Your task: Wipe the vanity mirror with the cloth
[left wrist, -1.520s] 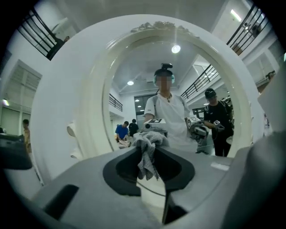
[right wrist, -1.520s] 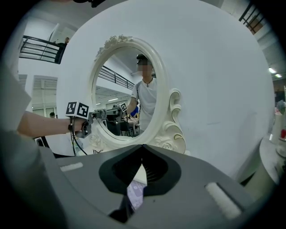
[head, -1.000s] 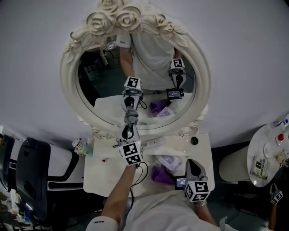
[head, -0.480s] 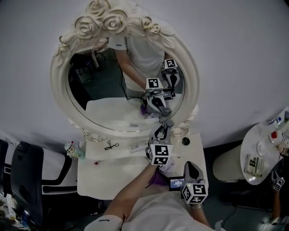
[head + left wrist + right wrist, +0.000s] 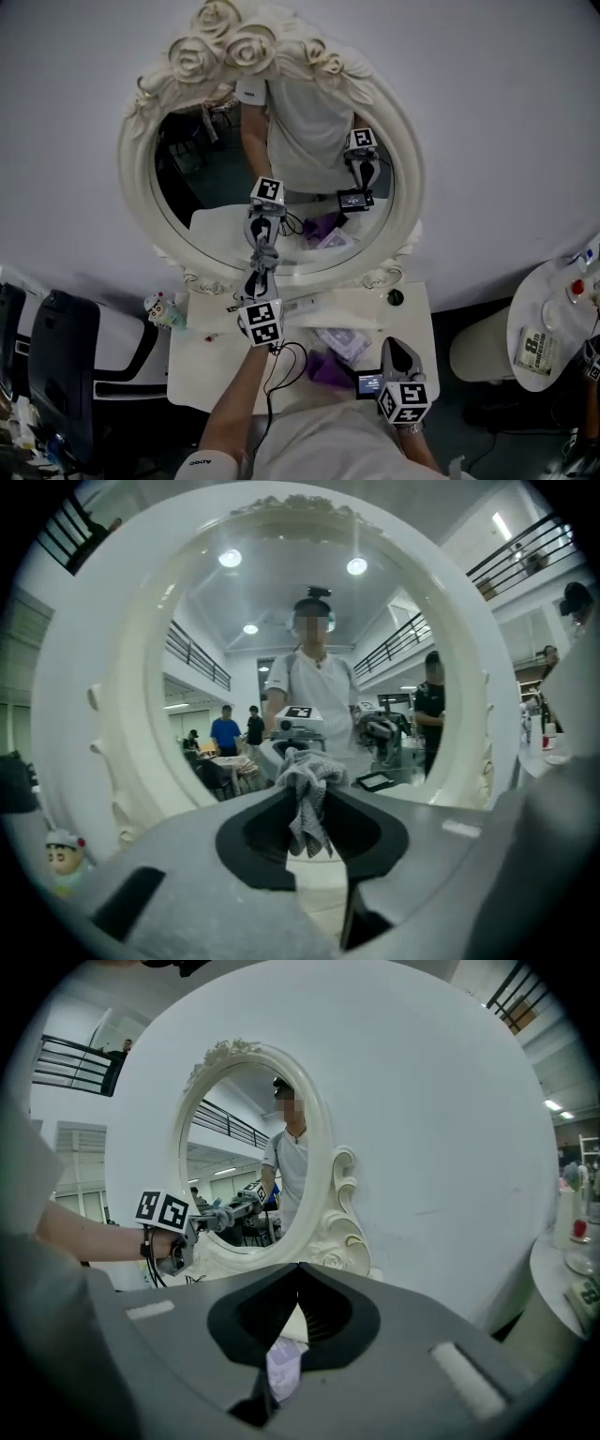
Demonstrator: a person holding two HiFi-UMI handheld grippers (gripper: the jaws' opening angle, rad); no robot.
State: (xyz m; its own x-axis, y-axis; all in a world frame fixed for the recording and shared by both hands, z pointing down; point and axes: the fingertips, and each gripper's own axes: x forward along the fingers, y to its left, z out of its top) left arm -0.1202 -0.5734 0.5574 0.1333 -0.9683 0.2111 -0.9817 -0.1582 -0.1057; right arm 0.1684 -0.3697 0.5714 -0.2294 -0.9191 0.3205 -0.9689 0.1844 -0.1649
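The oval vanity mirror in its white rose-carved frame stands at the back of a white table. My left gripper is shut on a crumpled grey cloth, which is pressed against the lower left-centre of the glass. In the left gripper view the cloth hangs between the jaws of my left gripper, with the mirror frame filling the picture. My right gripper hovers over the table's front right, shut on nothing. In the right gripper view my right gripper looks past the mirror.
On the table lie a purple packet, a small screen device, a white tube, a dark round lid and a little figurine. A black chair stands at the left and a round side table at the right.
Over the last second my left gripper swept the cloth right along the mirror's lower edge, then back left. My right gripper has stayed about where it was.
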